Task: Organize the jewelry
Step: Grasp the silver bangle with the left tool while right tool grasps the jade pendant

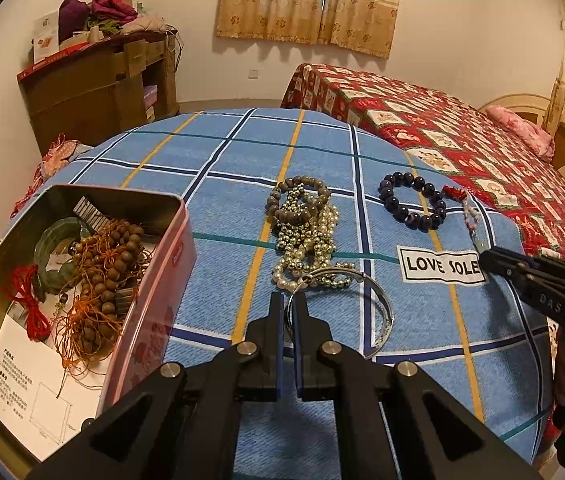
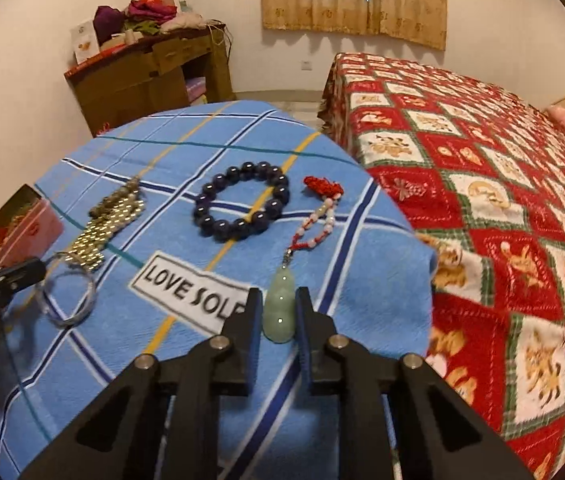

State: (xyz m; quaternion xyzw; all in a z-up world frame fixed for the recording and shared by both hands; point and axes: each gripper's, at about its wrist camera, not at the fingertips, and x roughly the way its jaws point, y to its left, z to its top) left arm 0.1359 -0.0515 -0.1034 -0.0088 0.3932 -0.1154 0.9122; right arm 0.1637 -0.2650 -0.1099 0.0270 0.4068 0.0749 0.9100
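My left gripper [image 1: 289, 300] is shut on the thin silver bangle [image 1: 378, 312], which rests on the blue plaid cloth [image 1: 218, 216]; the bangle also shows in the right wrist view [image 2: 67, 296]. My right gripper [image 2: 279, 300] is shut on the pale green jade pendant [image 2: 280, 308], whose red-and-white bead cord [image 2: 318, 220] trails away on the cloth. A dark purple bead bracelet [image 1: 412, 200] [image 2: 242, 200] lies between them. A pile of pearl, gold and brown bead strands [image 1: 306, 232] [image 2: 110, 224] lies ahead of the left gripper.
An open pink tin box [image 1: 162, 264] at the left holds brown bead strings, a green bangle and red cord. A bed with a red patterned cover [image 2: 482, 200] stands to the right. A wooden desk [image 1: 98, 88] stands at the back left.
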